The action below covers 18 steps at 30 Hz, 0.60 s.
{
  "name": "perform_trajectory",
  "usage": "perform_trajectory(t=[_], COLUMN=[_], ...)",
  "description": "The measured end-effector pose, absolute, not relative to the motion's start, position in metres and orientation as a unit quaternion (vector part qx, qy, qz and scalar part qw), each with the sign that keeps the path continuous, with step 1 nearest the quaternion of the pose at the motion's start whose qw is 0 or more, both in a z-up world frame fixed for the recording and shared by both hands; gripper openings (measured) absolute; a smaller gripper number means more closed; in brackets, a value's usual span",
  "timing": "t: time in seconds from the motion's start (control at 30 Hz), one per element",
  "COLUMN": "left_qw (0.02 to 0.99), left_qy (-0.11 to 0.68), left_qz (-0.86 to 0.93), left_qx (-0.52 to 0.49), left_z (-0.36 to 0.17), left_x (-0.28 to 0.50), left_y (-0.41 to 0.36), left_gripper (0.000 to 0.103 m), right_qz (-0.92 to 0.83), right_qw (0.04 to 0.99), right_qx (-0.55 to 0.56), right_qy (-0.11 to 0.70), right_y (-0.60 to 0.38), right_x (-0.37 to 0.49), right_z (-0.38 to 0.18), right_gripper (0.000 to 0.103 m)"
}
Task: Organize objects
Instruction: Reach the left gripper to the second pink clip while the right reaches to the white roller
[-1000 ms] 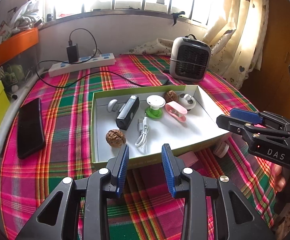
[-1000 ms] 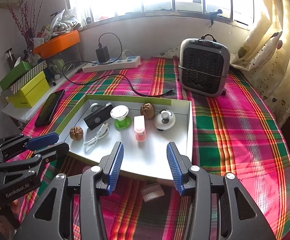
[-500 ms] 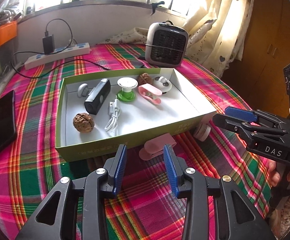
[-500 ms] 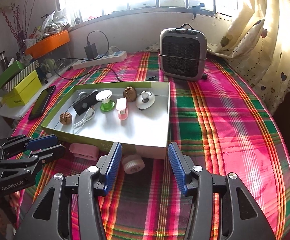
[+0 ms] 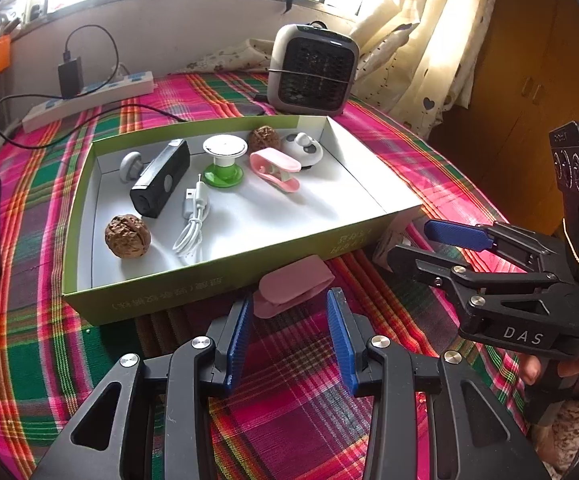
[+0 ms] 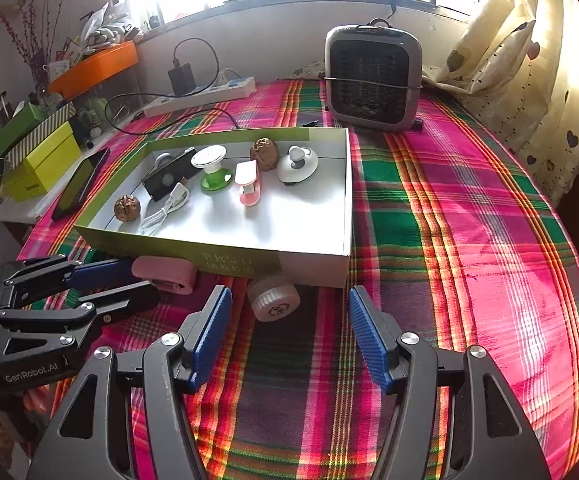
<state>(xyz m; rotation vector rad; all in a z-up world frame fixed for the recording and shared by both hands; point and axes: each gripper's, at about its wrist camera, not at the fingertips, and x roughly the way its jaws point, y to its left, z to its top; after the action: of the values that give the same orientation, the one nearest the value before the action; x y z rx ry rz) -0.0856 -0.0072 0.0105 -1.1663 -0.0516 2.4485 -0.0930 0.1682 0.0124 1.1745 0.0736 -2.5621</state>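
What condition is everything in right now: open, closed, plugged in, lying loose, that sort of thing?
Left tool: open, empty.
Right tool: opening, empty.
Green box: lidless, holding small items.
Pink clip: outside box, on cloth.
White cap: outside box, on its side.
Black charger: plugged into power strip.
White cable: coiled, in box.

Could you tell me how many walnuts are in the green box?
2. One walnut sits in the box's near left corner beside the white cable; the other walnut is against the far wall, behind the pink clip. None seems hidden.
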Motion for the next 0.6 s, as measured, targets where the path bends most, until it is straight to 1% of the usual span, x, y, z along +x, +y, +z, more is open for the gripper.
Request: perform_trajectory(t=[0.13, 0.3, 0.43, 0.6], left_qw=[0.227, 0.254, 0.268, 0.236], left_qy=[-0.019, -0.025, -0.008, 0.001], left_qz=[0.878, 0.867, 0.863, 0.884], left_qx=[-0.421, -0.429, -0.428, -0.403], left_z=[0.010, 0.010, 0.012, 0.023], left_x=[-0.084, -0.080, -0.072, -0.073], left_y=[-0.004, 0.000, 0.005, -0.002], left_gripper=[0.036, 0.036, 0.036, 0.036], right_qz=[-0.895, -0.891, -0.890, -0.890], right_qw=[0.150, 0.146, 0.140, 0.139], right_qx=[0.416, 0.426, 0.431, 0.432], right_qy=[0.047, 0.049, 0.053, 0.051], right_y=[0.165, 0.166, 0.169, 0.171], right_x=[-0.097, -0.100, -0.100, -0.100], right_z=[0.008, 0.003, 0.002, 0.001], right_gripper=[0.061, 0.061, 0.061, 0.061])
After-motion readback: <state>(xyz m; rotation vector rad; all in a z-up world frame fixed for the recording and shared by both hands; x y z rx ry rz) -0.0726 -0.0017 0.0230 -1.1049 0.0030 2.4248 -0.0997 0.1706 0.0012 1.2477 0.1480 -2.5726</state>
